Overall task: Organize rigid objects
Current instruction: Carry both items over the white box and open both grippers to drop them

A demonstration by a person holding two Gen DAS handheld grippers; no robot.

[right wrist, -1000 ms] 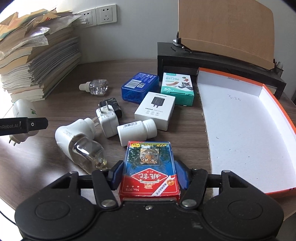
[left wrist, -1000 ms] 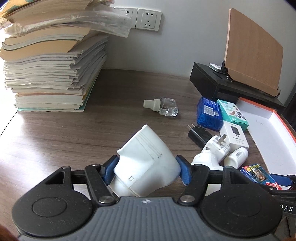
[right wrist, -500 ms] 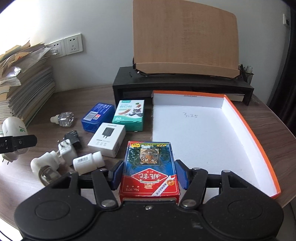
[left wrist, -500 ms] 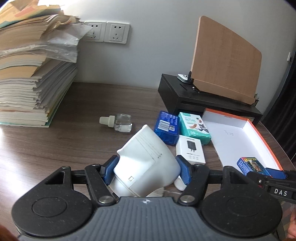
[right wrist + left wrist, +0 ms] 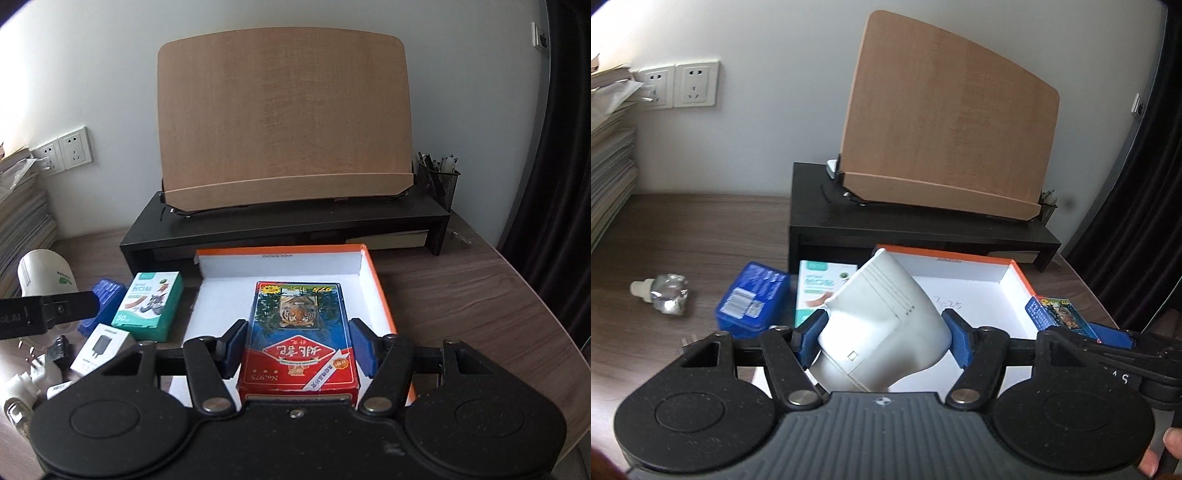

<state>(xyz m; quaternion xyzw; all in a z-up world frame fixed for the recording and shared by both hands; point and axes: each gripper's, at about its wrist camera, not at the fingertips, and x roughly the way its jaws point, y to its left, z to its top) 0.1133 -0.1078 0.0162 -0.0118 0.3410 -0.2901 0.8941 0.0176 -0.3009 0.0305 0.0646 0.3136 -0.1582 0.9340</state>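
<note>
My left gripper point(image 5: 884, 338) is shut on a white plug-in device point(image 5: 882, 325), held above the near left part of the orange-rimmed white box point(image 5: 960, 275). My right gripper point(image 5: 297, 343) is shut on a red and blue card pack point(image 5: 299, 336) with a tiger picture, held over the inside of the same box point(image 5: 280, 266). In the left wrist view the card pack point(image 5: 1058, 312) shows at the right over the box's rim. In the right wrist view the white device point(image 5: 46, 273) and the left gripper's finger point(image 5: 55, 308) show at the far left.
On the brown table left of the box lie a green and white box point(image 5: 151, 304), a blue case point(image 5: 751, 297), a white charger box point(image 5: 101, 347), a clear bottle point(image 5: 665, 295), plugs. A black riser point(image 5: 288, 225) with a wooden board point(image 5: 284, 118) stands behind; paper stack far left.
Both grippers have swung right and a little up, carrying their objects from over the cluttered table to above the white box. The paper stack has slid out toward the left edge.
</note>
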